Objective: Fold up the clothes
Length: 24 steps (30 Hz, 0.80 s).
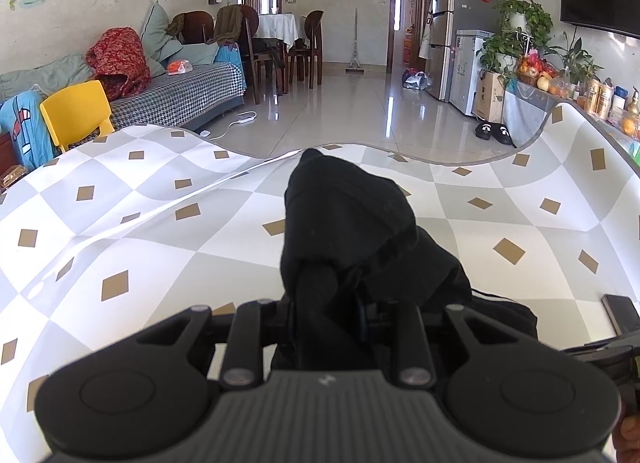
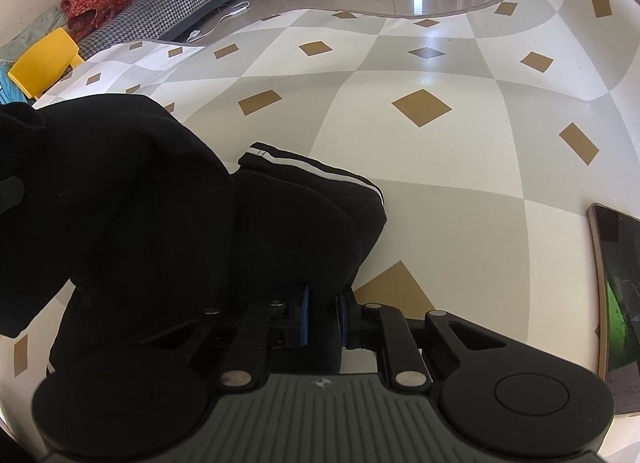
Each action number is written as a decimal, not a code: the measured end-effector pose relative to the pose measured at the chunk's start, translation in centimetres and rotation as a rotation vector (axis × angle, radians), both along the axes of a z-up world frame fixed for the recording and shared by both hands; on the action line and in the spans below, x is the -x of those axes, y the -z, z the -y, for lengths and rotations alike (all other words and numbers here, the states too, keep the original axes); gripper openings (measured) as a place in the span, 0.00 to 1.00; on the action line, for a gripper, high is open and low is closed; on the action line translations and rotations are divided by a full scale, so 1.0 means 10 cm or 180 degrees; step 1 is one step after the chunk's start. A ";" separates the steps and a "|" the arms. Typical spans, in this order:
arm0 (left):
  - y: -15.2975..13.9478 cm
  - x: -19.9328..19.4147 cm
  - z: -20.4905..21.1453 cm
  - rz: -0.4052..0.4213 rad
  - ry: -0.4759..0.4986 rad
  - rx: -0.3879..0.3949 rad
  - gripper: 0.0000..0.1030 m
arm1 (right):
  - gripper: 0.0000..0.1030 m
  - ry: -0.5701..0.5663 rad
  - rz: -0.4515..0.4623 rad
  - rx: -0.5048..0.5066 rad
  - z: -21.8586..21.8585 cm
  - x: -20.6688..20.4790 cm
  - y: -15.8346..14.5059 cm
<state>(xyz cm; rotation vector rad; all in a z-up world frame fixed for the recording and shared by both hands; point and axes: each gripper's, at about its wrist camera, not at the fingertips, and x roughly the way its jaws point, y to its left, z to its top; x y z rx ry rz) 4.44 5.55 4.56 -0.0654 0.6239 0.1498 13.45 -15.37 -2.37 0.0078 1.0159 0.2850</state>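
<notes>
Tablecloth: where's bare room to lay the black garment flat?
Free: the checked tablecloth beyond and right of the black garment, up to the far edge. Crowded: near right edge, where a phone lies; both grippers clamp the garment.

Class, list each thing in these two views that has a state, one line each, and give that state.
Black garment: bunched on the table, gripped at two places.
Left gripper: jaws shut on the black garment, cloth draped over them.
Right gripper: jaws shut on a fold of the black garment.
Phone: lying flat on the table, screen lit.
Tablecloth: spread over the table, creased at the left.
</notes>
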 end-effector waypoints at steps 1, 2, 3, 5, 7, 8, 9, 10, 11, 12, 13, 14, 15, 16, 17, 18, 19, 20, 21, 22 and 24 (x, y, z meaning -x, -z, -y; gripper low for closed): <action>0.00 0.00 -0.01 0.0004 -0.0008 0.0001 0.23 | 0.12 0.0023 0.0015 0.0011 0.01 -0.01 0.00; -0.01 0.00 -0.01 0.0008 -0.0015 0.0002 0.23 | 0.12 0.0048 0.0029 0.0021 0.02 -0.03 -0.01; -0.01 0.00 -0.02 0.0013 -0.0024 0.0003 0.23 | 0.12 0.0075 0.0043 0.0029 0.03 -0.04 -0.01; -0.02 0.00 -0.03 0.0020 -0.0034 0.0002 0.23 | 0.11 0.0132 0.0069 0.0048 0.06 -0.06 -0.02; -0.02 0.00 -0.03 0.0025 -0.0041 0.0000 0.23 | 0.11 0.0180 0.0092 0.0067 0.08 -0.09 -0.03; -0.02 0.00 -0.03 0.0028 -0.0043 0.0000 0.23 | 0.11 0.0205 0.0104 0.0076 0.09 -0.10 -0.03; -0.03 0.00 -0.04 0.0030 -0.0045 0.0000 0.23 | 0.11 0.0234 0.0117 0.0081 0.11 -0.12 -0.04; -0.03 0.00 -0.04 0.0033 -0.0048 -0.0001 0.23 | 0.11 0.0262 0.0128 0.0083 0.12 -0.13 -0.04; -0.04 0.00 -0.04 0.0035 -0.0052 -0.0001 0.23 | 0.10 0.0290 0.0139 0.0086 0.13 -0.15 -0.05; -0.04 0.00 -0.05 0.0038 -0.0056 -0.0003 0.23 | 0.10 0.0319 0.0147 0.0088 0.15 -0.16 -0.05; -0.04 0.00 -0.05 0.0042 -0.0060 -0.0005 0.23 | 0.10 0.0347 0.0157 0.0089 0.16 -0.17 -0.05; -0.05 0.00 -0.05 0.0045 -0.0062 -0.0007 0.24 | 0.10 0.0379 0.0168 0.0091 0.18 -0.18 -0.06; -0.05 0.00 -0.05 0.0049 -0.0065 -0.0009 0.24 | 0.10 0.0412 0.0185 0.0097 0.19 -0.19 -0.06; -0.05 0.00 -0.06 0.0052 -0.0068 -0.0011 0.24 | 0.10 0.0440 0.0212 0.0115 0.20 -0.20 -0.07; -0.05 0.00 -0.06 0.0056 -0.0071 -0.0013 0.24 | 0.10 0.0466 0.0244 0.0140 0.21 -0.21 -0.08; -0.06 0.00 -0.06 0.0059 -0.0074 -0.0014 0.24 | 0.09 0.0491 0.0274 0.0161 0.22 -0.22 -0.09; -0.06 0.00 -0.07 0.0060 -0.0080 -0.0013 0.24 | 0.09 0.0525 0.0294 0.0168 0.24 -0.22 -0.10; -0.06 0.01 -0.07 0.0061 -0.0085 -0.0012 0.24 | 0.08 0.0564 0.0305 0.0163 0.26 -0.23 -0.11; -0.06 0.01 -0.07 0.0061 -0.0091 -0.0010 0.24 | 0.08 0.0604 0.0316 0.0159 0.28 -0.24 -0.12; -0.06 0.01 -0.08 0.0062 -0.0097 -0.0009 0.24 | 0.08 0.0639 0.0319 0.0154 0.29 -0.25 -0.13; -0.07 0.01 -0.09 0.0064 -0.0108 -0.0006 0.24 | 0.08 0.0696 0.0314 0.0146 0.33 -0.27 -0.13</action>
